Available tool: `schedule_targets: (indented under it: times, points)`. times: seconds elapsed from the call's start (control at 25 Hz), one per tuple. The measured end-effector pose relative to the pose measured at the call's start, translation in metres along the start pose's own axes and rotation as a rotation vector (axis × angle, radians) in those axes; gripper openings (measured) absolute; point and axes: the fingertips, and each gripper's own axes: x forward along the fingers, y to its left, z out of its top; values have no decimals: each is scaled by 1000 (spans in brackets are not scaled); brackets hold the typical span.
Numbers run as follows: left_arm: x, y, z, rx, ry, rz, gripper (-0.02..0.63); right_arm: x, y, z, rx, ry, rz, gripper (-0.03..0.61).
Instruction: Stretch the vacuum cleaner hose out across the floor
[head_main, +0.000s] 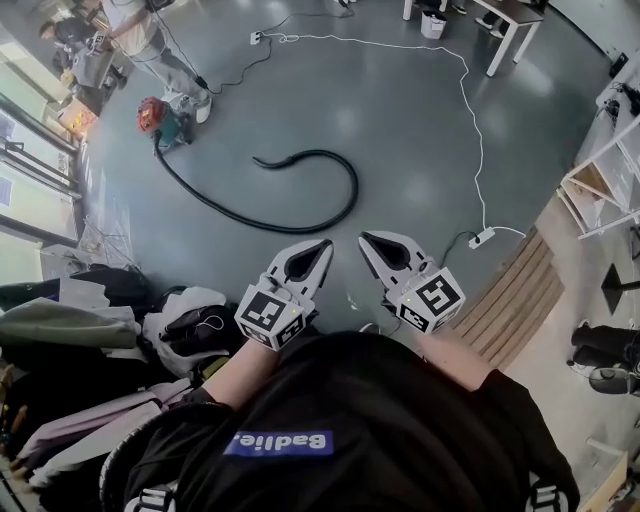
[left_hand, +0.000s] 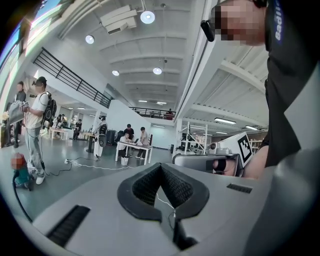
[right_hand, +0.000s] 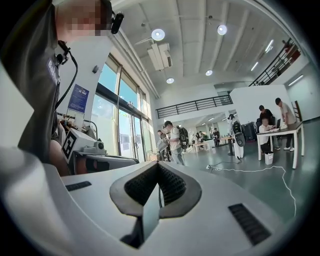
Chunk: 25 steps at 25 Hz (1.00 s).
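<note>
Hose (head_main: 355, 185) lies on the floor (head_main: 420, 130) ahead, curled into a hook. One end joins the vacuum (head_main: 160, 118) at far left; the free end curls back toward the middle. Not yet stretched. Left gripper (head_main: 322, 245) and right gripper (head_main: 366, 240) sit side by side, well short of it. Both pairs of jaws pressed together, nothing between, probably because the free end is out of reach.

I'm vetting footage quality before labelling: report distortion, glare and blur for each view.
Head view: wide-angle bending at the edges, soft sheen on the glossy grey floor, the curled black vacuum hose sharp. Left gripper view: heavy fisheye with dark corners, the round ceiling lamp blown out. Right gripper view: the same fisheye and dark rim, the tall glass windows washed bright.
</note>
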Motion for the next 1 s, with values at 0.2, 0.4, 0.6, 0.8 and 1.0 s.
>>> schedule_targets:
  times: [0.2,0.4,0.6,0.8,1.0]
  points:
    - [9,17,-8,-17,24,-6,-3,18,-19,-10,35,17,-7,-5]
    - [18,72,-11,-52,36,-50,-3,64,-39,-11,29,32,-58,-5]
    - [36,135,-4,-46,35,-129,-3,121,-55,-8,15,56,-103,-5]
    - [40,202,3,-41,27,-190,-3,188,-63,-7,0,78,-126,-5]
    - [40,258,1,-37,30,-209,-3,246,-63,-12,-5,109,-126,-5]
